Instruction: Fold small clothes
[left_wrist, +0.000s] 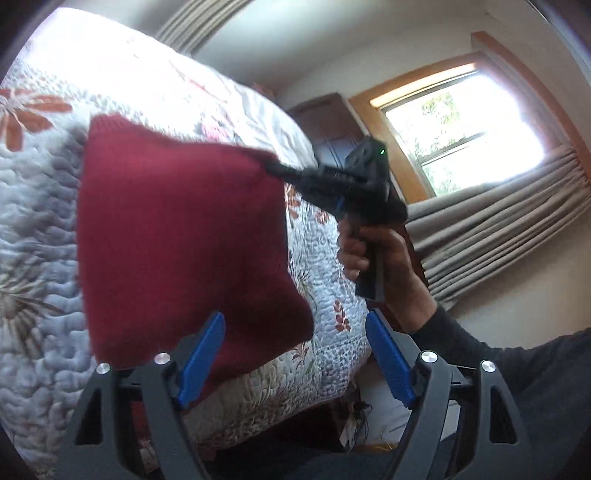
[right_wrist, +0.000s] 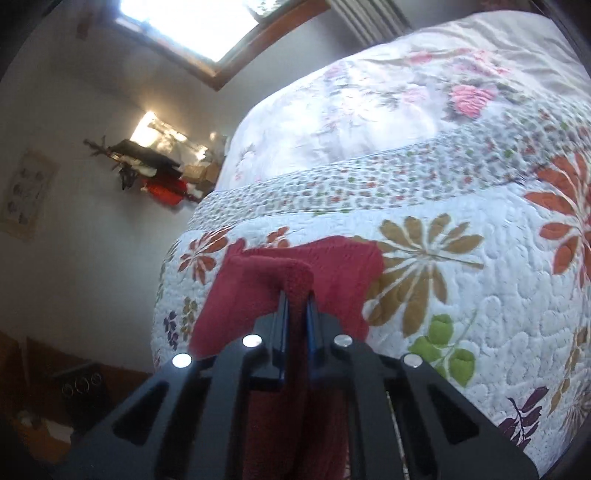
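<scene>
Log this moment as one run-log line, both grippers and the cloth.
left gripper: open, empty | right gripper: shut on red cloth corner | cloth lifted over quilted bed

No readable text anywhere, honestly. There's a framed poster on the wall in the right wrist view with rows of little pictures on it, but it's way too blurry to make out any words. No labels, brands or numbers visible on anything else either.
</scene>
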